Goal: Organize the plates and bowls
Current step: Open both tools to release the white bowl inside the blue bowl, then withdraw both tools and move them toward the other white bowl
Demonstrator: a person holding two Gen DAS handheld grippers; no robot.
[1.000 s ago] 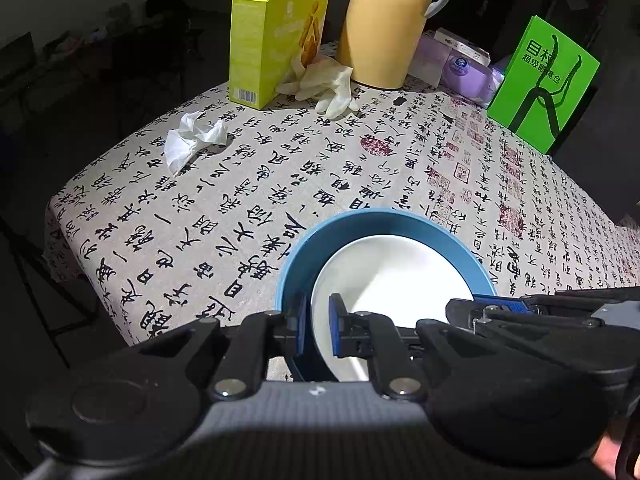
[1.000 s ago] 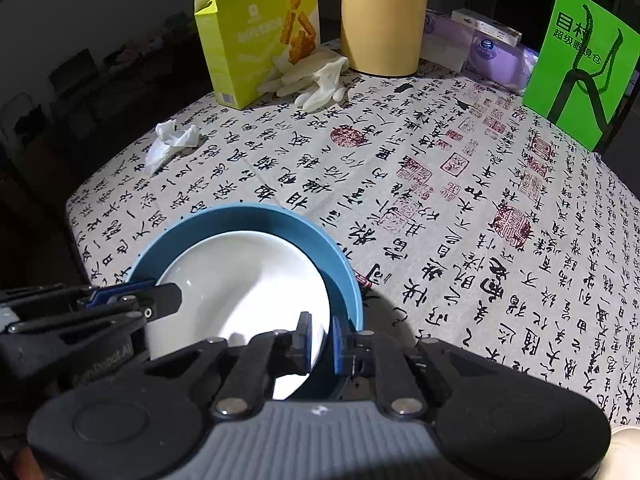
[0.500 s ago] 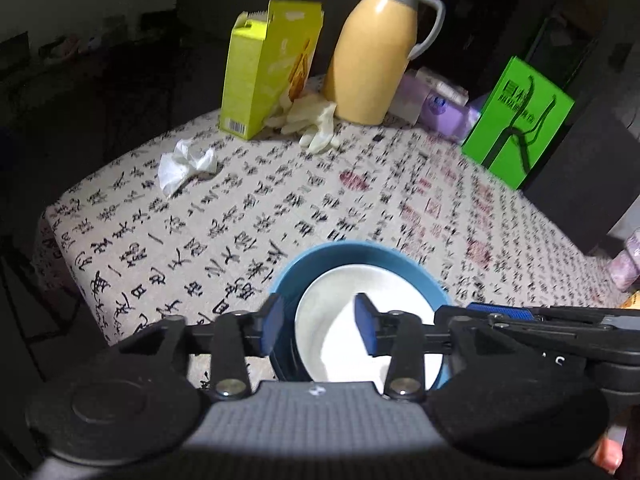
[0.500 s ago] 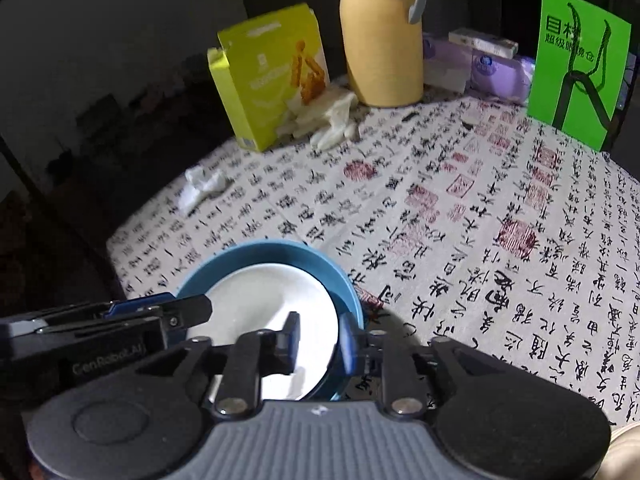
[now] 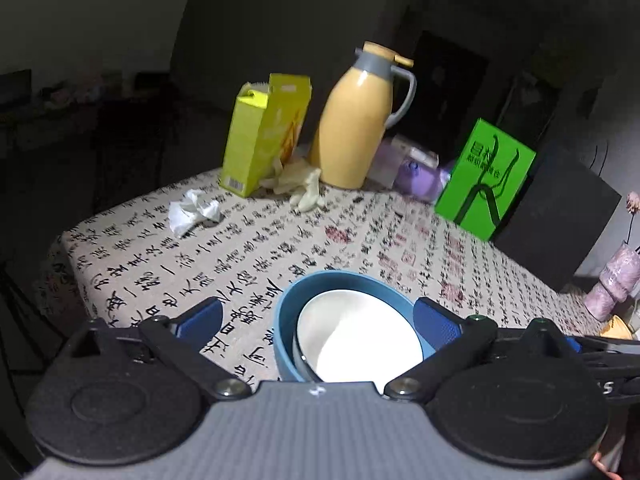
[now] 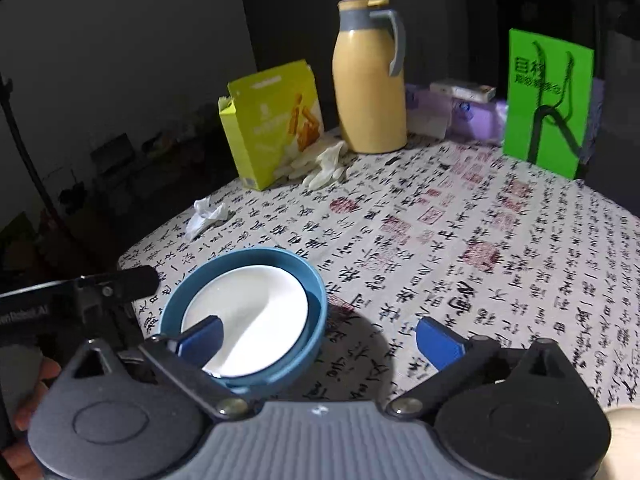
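Now the white bowl (image 5: 360, 332) sits nested inside the blue bowl (image 5: 288, 320), and the pair rests on the counter (image 5: 280, 240) near its front edge, free of both tools. A second ago each gripper pinched the blue rim from opposite sides; since then both have let go and drawn back. The left gripper (image 5: 318, 318) has its jaws opening, spread wide to either side of the stack with nothing pressed between the pads. The right gripper (image 6: 320, 336) is opening too, one finger hanging over the white bowl without touching it. That release suggests the stack is placed and this nesting step is done. Farther back stand a yellow box (image 5: 264, 132), a jug (image 5: 360, 120) and a green bag (image 5: 484, 176), with a crumpled tissue (image 5: 192, 212) between them and the bowls.
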